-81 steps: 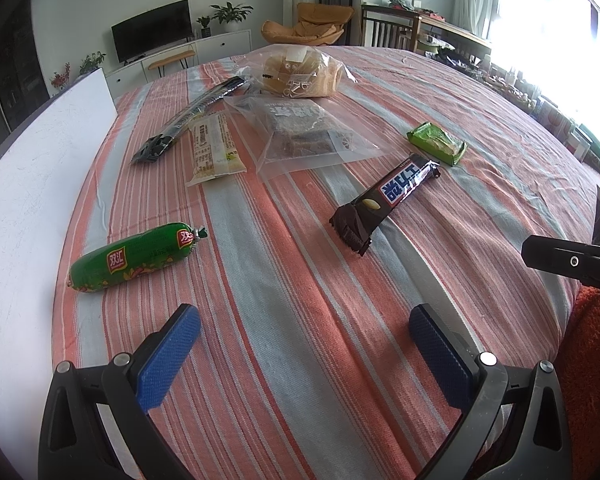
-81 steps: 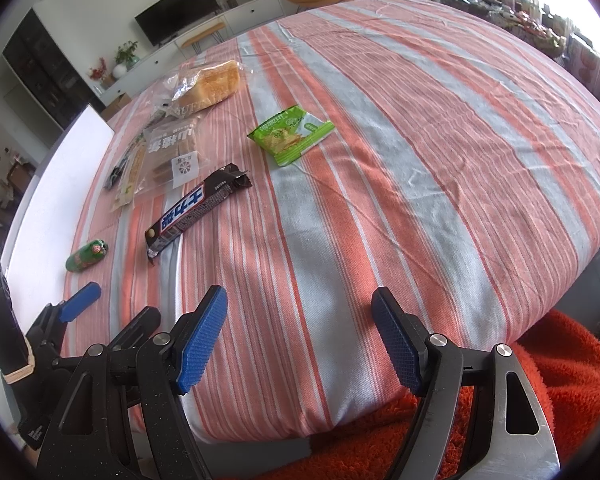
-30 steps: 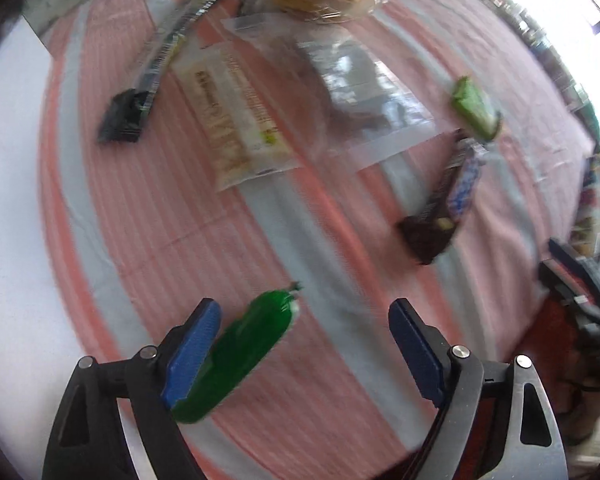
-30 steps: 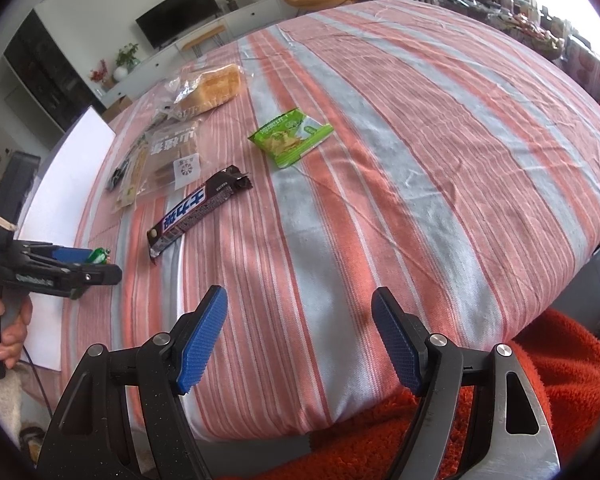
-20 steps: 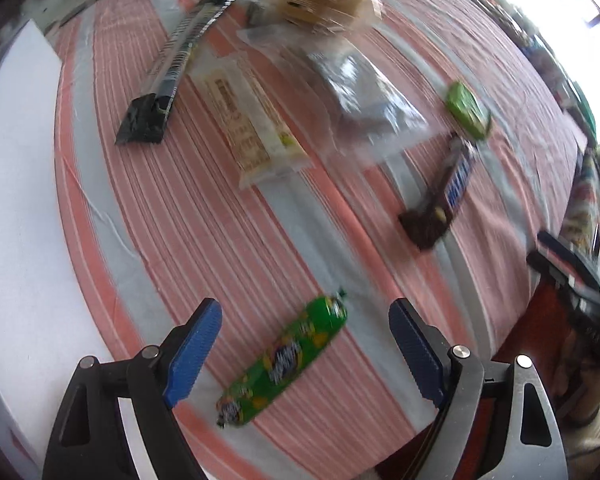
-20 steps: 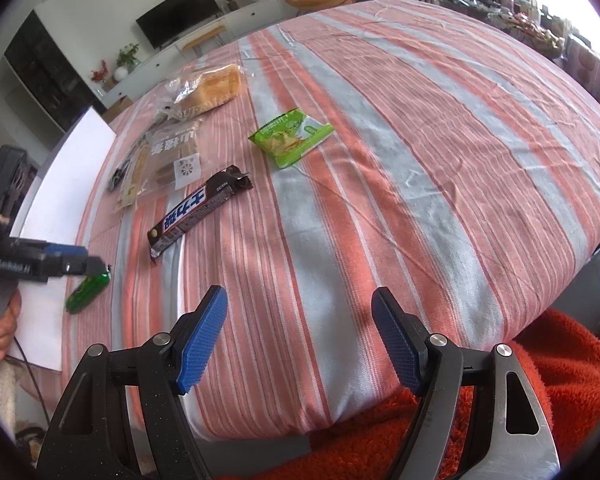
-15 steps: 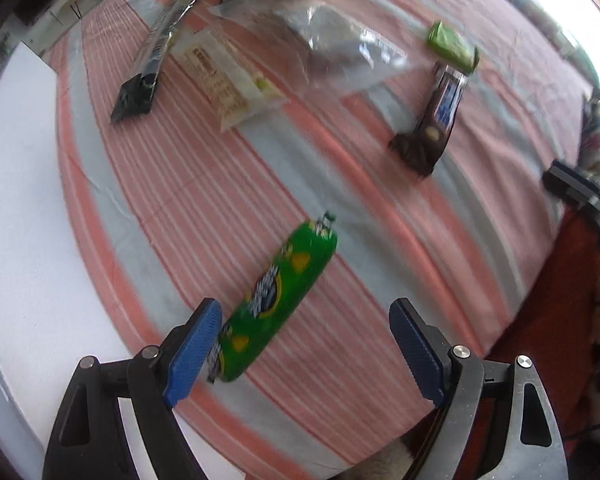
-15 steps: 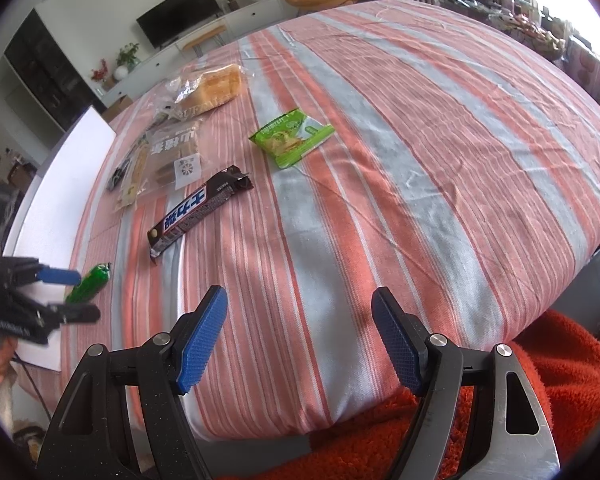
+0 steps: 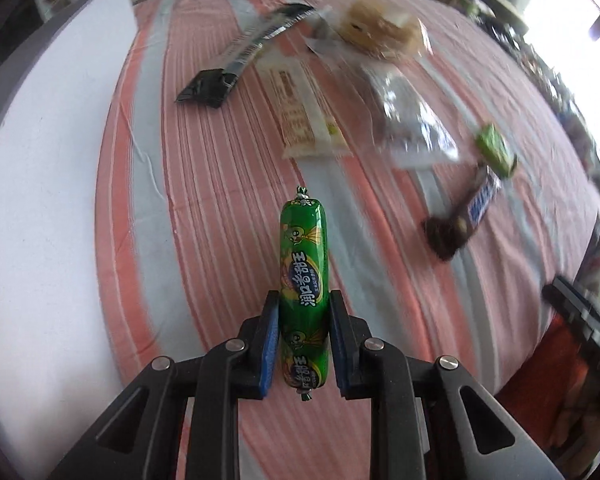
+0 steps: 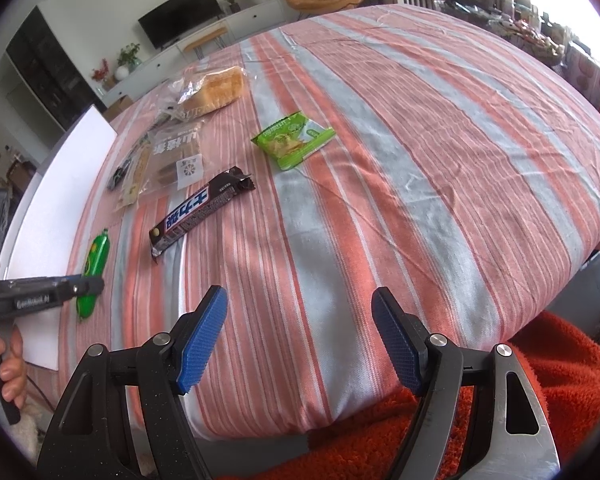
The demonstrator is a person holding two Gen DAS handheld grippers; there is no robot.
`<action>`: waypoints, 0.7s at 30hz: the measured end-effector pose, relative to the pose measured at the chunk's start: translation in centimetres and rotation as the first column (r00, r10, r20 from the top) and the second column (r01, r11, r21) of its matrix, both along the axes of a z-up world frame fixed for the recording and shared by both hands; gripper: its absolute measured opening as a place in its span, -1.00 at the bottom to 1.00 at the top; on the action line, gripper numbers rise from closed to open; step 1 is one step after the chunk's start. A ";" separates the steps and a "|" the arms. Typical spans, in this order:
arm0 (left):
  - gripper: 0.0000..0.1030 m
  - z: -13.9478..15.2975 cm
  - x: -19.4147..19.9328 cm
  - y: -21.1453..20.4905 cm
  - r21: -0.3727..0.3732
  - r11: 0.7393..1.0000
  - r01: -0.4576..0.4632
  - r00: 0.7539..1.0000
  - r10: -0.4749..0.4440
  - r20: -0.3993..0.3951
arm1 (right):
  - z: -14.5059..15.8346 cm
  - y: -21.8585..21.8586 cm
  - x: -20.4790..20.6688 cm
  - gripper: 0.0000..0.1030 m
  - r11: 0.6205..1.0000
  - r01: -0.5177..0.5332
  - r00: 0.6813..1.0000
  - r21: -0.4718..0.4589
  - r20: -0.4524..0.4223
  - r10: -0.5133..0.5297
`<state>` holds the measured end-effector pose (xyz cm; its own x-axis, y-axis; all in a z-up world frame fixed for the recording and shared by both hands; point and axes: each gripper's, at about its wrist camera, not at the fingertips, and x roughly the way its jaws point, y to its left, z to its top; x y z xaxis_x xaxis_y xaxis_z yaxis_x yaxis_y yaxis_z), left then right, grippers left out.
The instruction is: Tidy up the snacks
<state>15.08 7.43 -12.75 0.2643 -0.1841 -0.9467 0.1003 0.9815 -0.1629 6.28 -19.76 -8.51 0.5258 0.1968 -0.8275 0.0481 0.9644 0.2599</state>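
Left wrist view: green sausage (image 9: 303, 276) pinched between the two blue pads of the left gripper (image 9: 303, 320), long way pointing forward, its back end poking out behind the pads. Hard to tell if lifted or only just off the striped cloth (image 9: 228, 184). Just beside it on the left, a white board (image 9: 48, 184) lying along the table edge.

Farther out on the cloth, blurry: a black stick pack (image 9: 244, 56), a pale wafer pack (image 9: 300, 116), a clear bag (image 9: 412, 120) with something dark inside, bagged bread (image 9: 380, 28), a small green packet (image 9: 496, 152) and a dark chocolate bar (image 9: 468, 212).

Right wrist view: right gripper (image 10: 300, 336) spread wide, holding nothing, near the table edge over an orange fuzzy cover (image 10: 540, 392). Same snacks seen well apart from it: chocolate bar (image 10: 200, 208), green chip packet (image 10: 294, 144), bread (image 10: 216, 88), the green sausage (image 10: 94, 268) at the far left in the other tool.

Probably only the very start of tidying. One snack grabbed, none looking sorted yet. All the rest lying loose, waiting for a turn. No box or tray to see, so the goal spot hard to guess, maybe the white board.
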 end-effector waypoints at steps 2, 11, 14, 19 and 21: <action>-0.56 0.0 0.6 -0.1 -0.015 0.999 -0.046 0.999 0.046 0.028 | 0.0 -0.1 0.0 0.51 1.000 0.003 1.000 0.005 -0.001 -0.003; -0.16 -0.3 0.9 -2.0 0.024 1.000 -0.012 0.987 0.008 0.157 | 0.0 -0.3 0.0 0.51 1.000 -0.001 1.000 0.013 -0.003 0.001; 0.12 -0.6 0.5 -2.7 0.064 0.998 -0.005 0.986 -0.006 0.166 | 0.0 -0.2 0.0 0.51 1.000 -0.004 1.000 0.012 -0.005 0.004; 0.27 -1.0 0.3 -4.1 0.128 0.991 0.029 0.983 -0.052 0.176 | -0.1 -0.2 0.1 0.51 1.000 -0.002 1.000 0.017 -0.007 0.002; 0.30 -1.0 0.1 -4.3 0.134 0.990 0.041 0.982 -0.064 0.177 | -0.1 -0.2 0.1 0.51 1.000 -0.001 1.000 0.018 -0.008 0.002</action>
<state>15.22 3.12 -13.73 0.4263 -0.0813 -0.9009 0.1683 0.9857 -0.0094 6.36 -19.95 -8.61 0.5187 0.2121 -0.8282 0.0489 0.9598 0.2765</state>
